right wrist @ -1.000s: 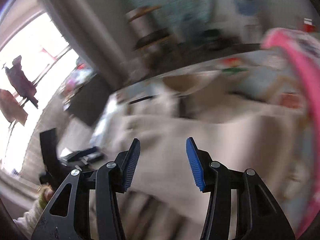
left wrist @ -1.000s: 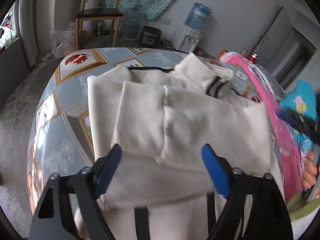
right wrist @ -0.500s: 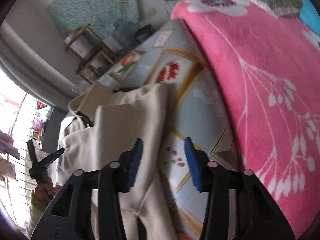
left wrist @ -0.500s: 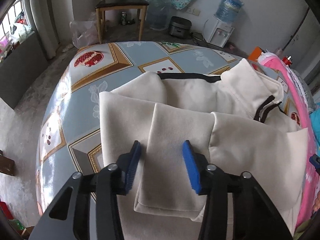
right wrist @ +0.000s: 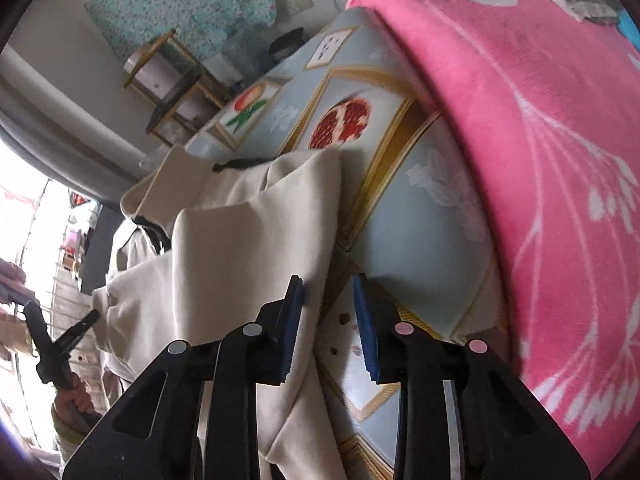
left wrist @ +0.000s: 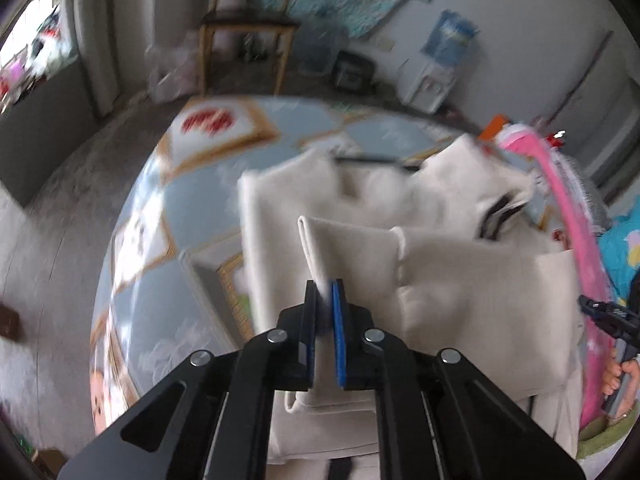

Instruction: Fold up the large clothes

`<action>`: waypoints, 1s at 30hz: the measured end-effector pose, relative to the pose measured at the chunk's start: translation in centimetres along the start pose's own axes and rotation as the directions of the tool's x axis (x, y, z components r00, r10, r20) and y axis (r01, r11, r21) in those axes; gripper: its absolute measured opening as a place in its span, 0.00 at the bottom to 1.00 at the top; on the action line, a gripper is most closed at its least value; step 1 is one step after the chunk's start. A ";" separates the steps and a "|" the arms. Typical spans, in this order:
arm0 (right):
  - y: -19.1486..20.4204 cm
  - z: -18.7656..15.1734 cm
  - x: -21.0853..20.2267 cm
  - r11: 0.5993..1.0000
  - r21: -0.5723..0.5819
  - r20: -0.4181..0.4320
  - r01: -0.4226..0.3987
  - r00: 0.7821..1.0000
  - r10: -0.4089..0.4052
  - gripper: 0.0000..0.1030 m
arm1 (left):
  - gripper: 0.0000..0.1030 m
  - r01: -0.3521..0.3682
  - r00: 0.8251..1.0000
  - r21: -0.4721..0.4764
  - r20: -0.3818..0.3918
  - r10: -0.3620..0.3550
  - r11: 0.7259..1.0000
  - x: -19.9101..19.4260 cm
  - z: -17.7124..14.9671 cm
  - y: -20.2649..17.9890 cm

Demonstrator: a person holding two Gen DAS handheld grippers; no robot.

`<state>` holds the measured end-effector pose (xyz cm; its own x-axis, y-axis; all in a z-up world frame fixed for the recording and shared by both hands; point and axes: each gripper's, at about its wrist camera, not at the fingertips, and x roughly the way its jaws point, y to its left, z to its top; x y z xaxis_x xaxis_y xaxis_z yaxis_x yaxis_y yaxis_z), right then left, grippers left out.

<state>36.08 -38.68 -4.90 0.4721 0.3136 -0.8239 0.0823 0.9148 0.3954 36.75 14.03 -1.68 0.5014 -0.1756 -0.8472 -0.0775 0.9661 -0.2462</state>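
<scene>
A cream garment (left wrist: 460,280) with black trim lies partly folded on the table, a sleeve laid across its body. My left gripper (left wrist: 325,292) is shut on the raised folded edge of that sleeve, which stands up between the pads. In the right wrist view the same garment (right wrist: 240,260) lies to the left. My right gripper (right wrist: 328,296) hangs low over the garment's right-hand edge, jaws closing. That edge runs just inside the left pad (right wrist: 294,312), and the pads do not press on it.
The table wears a blue-grey cloth (right wrist: 420,240) with gold-framed fruit pictures. A thick pink blanket (right wrist: 540,160) is heaped close on the right. A hand (left wrist: 616,376) holds the other gripper at the right rim. A wooden chair (left wrist: 244,36) and a water dispenser (left wrist: 436,64) stand beyond the table.
The left jaws came together from wide apart and now pinch the sleeve fold. The right gripper swung to the garment's edge beside the pink blanket, and its jaws narrowed.
</scene>
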 end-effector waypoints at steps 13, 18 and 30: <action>3.2 -0.2 -1.5 0.984 -0.114 0.118 0.140 0.985 -0.126 0.04 | 0.07 0.021 1.000 -0.064 -0.021 -0.023 0.998 0.0 -0.8 1.5; 2.1 -0.2 1.4 0.975 -0.105 0.063 0.198 0.979 -0.192 0.08 | 0.08 0.010 0.999 -0.065 -0.044 -0.013 0.998 0.9 -1.1 1.7; 12.0 -2.1 -1.2 0.887 -0.408 0.174 0.216 0.972 -0.156 0.54 | 0.15 -0.027 0.997 0.006 0.069 0.026 1.000 -1.7 -0.4 -1.2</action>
<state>34.67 -27.59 -0.01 0.5989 0.1175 -0.7922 -0.1834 0.9830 0.0071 35.69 13.06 -0.12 0.5577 -0.1366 -0.8187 -0.0858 0.9716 -0.2206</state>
